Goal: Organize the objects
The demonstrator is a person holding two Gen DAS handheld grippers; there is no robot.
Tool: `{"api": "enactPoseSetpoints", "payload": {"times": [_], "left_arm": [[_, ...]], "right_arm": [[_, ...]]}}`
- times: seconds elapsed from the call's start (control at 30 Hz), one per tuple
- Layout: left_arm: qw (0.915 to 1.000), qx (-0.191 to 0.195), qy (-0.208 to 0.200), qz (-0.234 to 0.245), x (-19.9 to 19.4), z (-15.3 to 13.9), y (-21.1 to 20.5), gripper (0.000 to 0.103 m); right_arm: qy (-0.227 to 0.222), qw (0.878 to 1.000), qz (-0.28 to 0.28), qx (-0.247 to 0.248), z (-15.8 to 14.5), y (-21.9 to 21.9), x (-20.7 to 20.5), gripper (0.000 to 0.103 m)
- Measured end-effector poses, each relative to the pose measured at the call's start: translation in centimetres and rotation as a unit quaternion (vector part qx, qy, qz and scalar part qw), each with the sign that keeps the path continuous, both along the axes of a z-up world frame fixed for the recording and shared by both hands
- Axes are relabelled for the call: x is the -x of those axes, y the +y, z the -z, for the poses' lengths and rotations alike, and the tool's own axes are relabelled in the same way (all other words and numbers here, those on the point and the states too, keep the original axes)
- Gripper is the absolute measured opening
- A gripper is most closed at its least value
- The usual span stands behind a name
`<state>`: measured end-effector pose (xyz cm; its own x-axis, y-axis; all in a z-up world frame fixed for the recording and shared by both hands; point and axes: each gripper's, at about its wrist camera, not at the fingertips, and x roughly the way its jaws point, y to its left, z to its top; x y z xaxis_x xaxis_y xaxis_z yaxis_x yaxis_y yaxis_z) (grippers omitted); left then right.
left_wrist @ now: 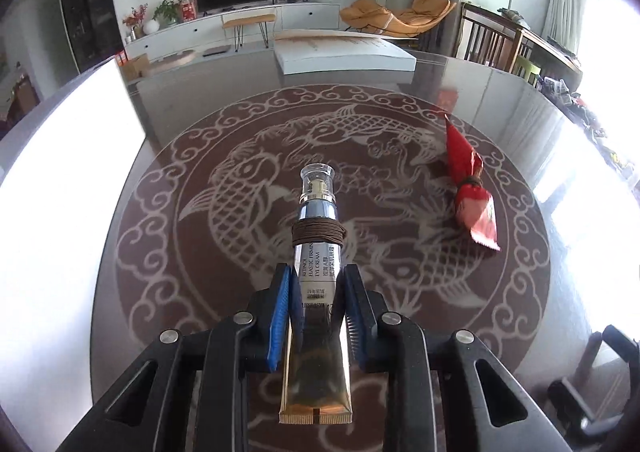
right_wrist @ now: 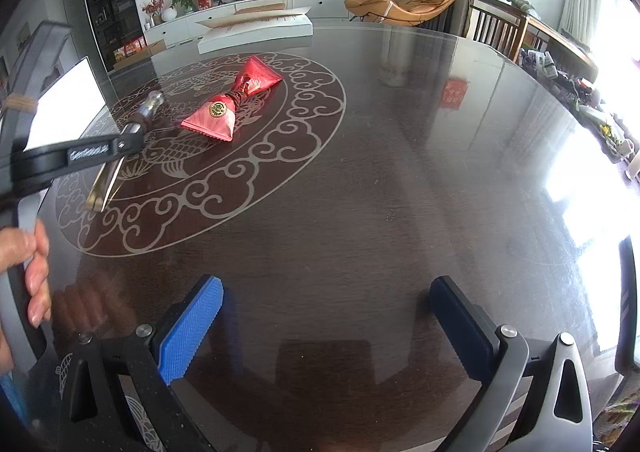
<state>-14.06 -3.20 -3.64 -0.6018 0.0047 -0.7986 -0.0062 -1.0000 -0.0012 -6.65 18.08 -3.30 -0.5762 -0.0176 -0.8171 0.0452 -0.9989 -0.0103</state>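
Observation:
My left gripper (left_wrist: 317, 284) is shut on a silver and gold eye cream tube (left_wrist: 316, 252) with a clear cap and brown cord wound around its neck. It holds the tube over the fish pattern on the dark table (left_wrist: 500, 100). The tube (right_wrist: 105, 176) and the left gripper (right_wrist: 128, 142) also show at the left of the right wrist view. A red foil sachet (left_wrist: 472, 188) tied at its middle with cord lies on the table to the right of the tube; it also shows in the right wrist view (right_wrist: 234, 102). My right gripper (right_wrist: 326, 302) is open and empty over bare table.
A white flat box (left_wrist: 344, 52) lies at the far side of the table. A bright white panel (left_wrist: 60, 180) stands at the left edge. Wooden chairs (right_wrist: 496, 28) and a cluttered side table (right_wrist: 568, 76) are at the right.

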Motion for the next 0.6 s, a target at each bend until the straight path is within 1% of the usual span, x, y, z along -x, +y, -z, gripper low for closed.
{"api": "enactPoseSetpoints", "payload": {"times": [0.03, 0.07, 0.13, 0.17, 0.2, 0.23, 0.6], "left_arm": [[1.0, 0.004, 0.002, 0.0, -0.7, 0.1, -0.2, 0.033], [0.9999, 0.011, 0.001, 0.001, -1.4, 0.1, -0.4, 0.043], [0.9997, 0.02, -0.012, -0.011, -2.1, 0.6, -0.9, 0.101], [0.9996, 0.012, -0.023, -0.015, -2.1, 1.0, -1.2, 0.103], [0.9996, 0.002, -0.022, -0.018, -2.3, 1.0, -1.6, 0.103], [0.9994, 0.004, -0.026, -0.021, -2.3, 1.0, -1.6, 0.103], [0.9995, 0.006, -0.02, -0.024, -2.2, 1.0, -1.1, 0.103]], "right_arm": [[0.0, 1.0, 0.0, 0.0, 0.0, 0.0, 0.0, 0.103], [0.0, 1.0, 0.0, 0.0, 0.0, 0.0, 0.0, 0.103], [0.0, 1.0, 0.0, 0.0, 0.0, 0.0, 0.0, 0.103], [0.0, 1.0, 0.0, 0.0, 0.0, 0.0, 0.0, 0.103], [0.0, 1.0, 0.0, 0.0, 0.0, 0.0, 0.0, 0.103], [0.0, 1.0, 0.0, 0.0, 0.0, 0.0, 0.0, 0.103], [0.0, 1.0, 0.0, 0.0, 0.0, 0.0, 0.0, 0.103]]}}
